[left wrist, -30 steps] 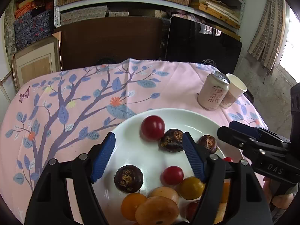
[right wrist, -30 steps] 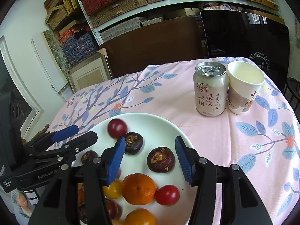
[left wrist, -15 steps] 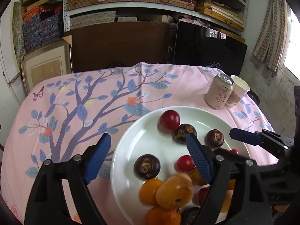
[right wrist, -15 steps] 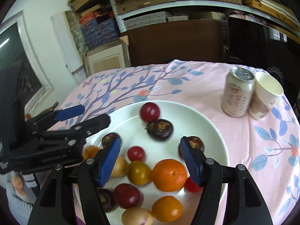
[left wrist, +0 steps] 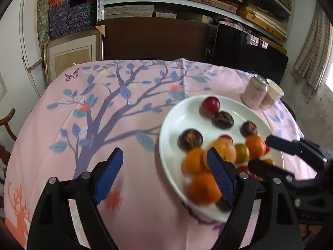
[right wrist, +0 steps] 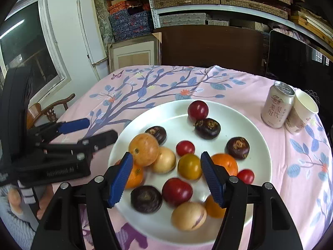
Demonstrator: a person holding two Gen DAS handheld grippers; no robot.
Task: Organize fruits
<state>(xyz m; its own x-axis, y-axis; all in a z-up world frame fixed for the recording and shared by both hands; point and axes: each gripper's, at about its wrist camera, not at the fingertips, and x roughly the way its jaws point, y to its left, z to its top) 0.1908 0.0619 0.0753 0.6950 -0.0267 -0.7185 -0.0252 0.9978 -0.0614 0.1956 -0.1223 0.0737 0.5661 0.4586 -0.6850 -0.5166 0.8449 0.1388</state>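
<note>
Little looked done: every fruit lay mixed on the white plate (right wrist: 256, 129) at the near edge of the tabletop (right wrist: 239, 91) — none sorted or lifted. Both the left hand-held gripper (left wrist: 162, 166) and right hand-held gripper (right wrist: 166, 173) stood open, empty. Smooth red plums (right wrist: 197, 110), dimpled oranges (right wrist: 143, 152) and dull, ridged dark water chestnuts (right wrist: 207, 128) sat on glossy ceramic over soft printed cloth.

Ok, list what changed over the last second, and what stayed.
Both grippers drew back from the white plate. The left gripper swung left over the tablecloth; the right gripper backed off, jaws wider. Nothing was gripped. The fruit, can and paper cup stayed put.
</note>
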